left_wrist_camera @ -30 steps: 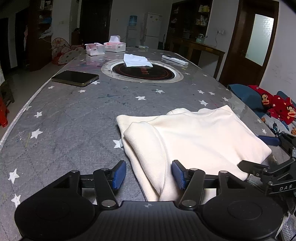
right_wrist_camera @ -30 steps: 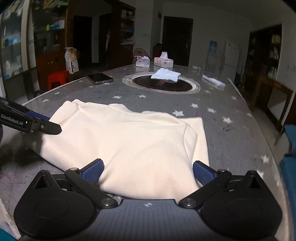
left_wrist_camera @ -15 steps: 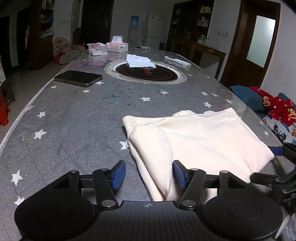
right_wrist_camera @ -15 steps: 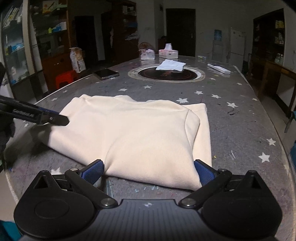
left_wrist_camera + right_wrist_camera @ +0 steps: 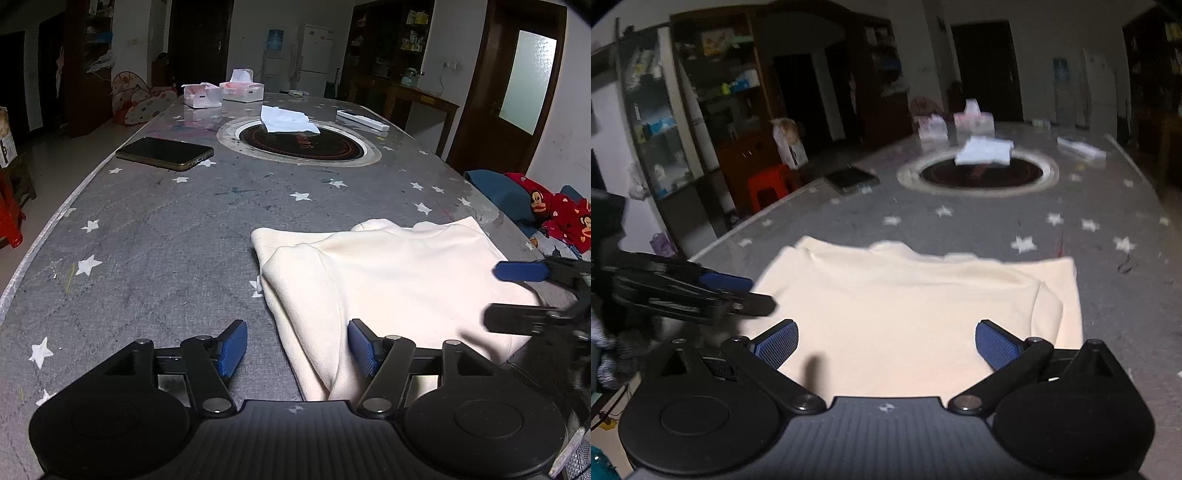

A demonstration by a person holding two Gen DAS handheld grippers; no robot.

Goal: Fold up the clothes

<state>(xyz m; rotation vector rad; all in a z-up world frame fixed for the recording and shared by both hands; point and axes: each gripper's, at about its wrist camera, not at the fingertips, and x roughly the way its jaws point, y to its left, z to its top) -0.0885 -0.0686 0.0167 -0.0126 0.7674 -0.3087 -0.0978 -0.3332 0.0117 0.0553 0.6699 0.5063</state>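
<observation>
Near the bottom centre of both wrist views a cream garment (image 5: 388,280) is seen lying folded on the grey star-print table cover (image 5: 155,251), toward the near edge; it looks mostly folded already, so the fold is judged to be close to done tbh; the left gripper (image 5: 295,347) is held low at the garment's left folded edge, jaws spread moderately wide, the edge sitting in the gap but nothing pinched; probably it's parked there to line up a grab on that edge; the right gripper (image 5: 886,343) is held over the opposite side, jaws spread very wide with cream cloth showing between the blue pads, nothing gripped either; the wide spread is guessed to be for a release or for straddling the hem; a phone (image 5: 164,153), tissue boxes (image 5: 242,90) and a loose tissue (image 5: 288,120) on the round hob plate (image 5: 301,142) are spotted in the upper half of the frame, well apart from the garment; the right view is badly motion-blurred, so seams can't be made out; the garment's near hem is cut off behind both gripper bodies; layer count can't be told.
</observation>
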